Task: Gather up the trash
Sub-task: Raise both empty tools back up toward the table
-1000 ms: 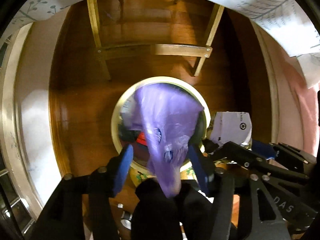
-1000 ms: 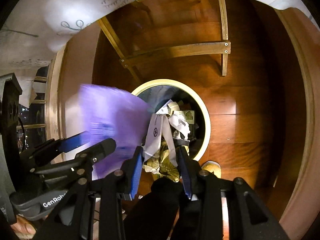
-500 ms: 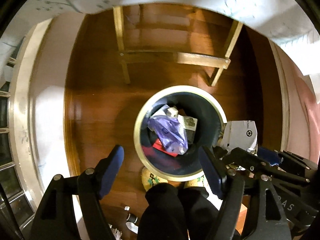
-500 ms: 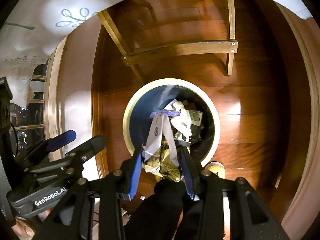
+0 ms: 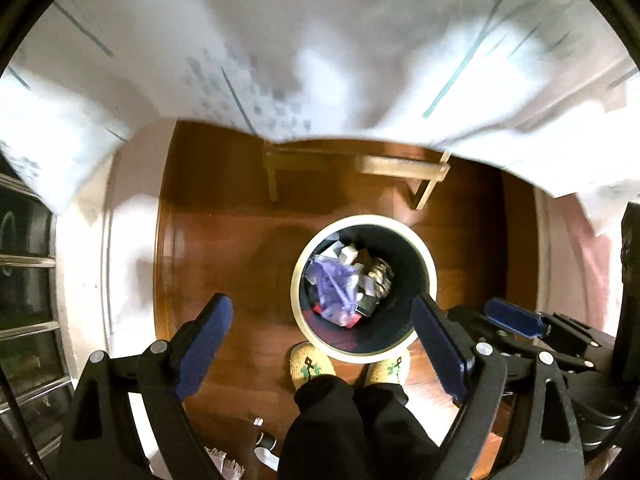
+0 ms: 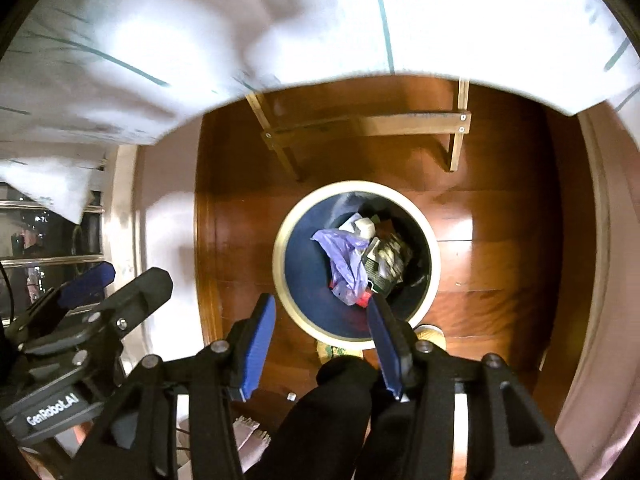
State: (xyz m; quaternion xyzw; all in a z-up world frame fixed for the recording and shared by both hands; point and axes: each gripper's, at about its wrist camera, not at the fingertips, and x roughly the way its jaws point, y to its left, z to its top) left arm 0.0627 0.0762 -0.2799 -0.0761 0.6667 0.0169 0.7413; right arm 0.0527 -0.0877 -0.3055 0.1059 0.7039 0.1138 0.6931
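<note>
Polished wooden floor (image 5: 224, 248) seen from above, beneath a white tablecloth (image 5: 320, 48). Round bin (image 5: 362, 354) holds a purple bag (image 5: 334, 286) and crumpled wrappers (image 6: 386, 260). Left gripper (image 5: 320, 322) and right gripper (image 6: 320, 322) opening, both empty.

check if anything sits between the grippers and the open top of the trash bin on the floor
Nothing visible does. The trash bin stands open on the wood floor, purple bag and wrappers already inside. The left gripper and right gripper hang above it, both opening with nothing between their fingers. The white tablecloth overhangs farther off.
</note>
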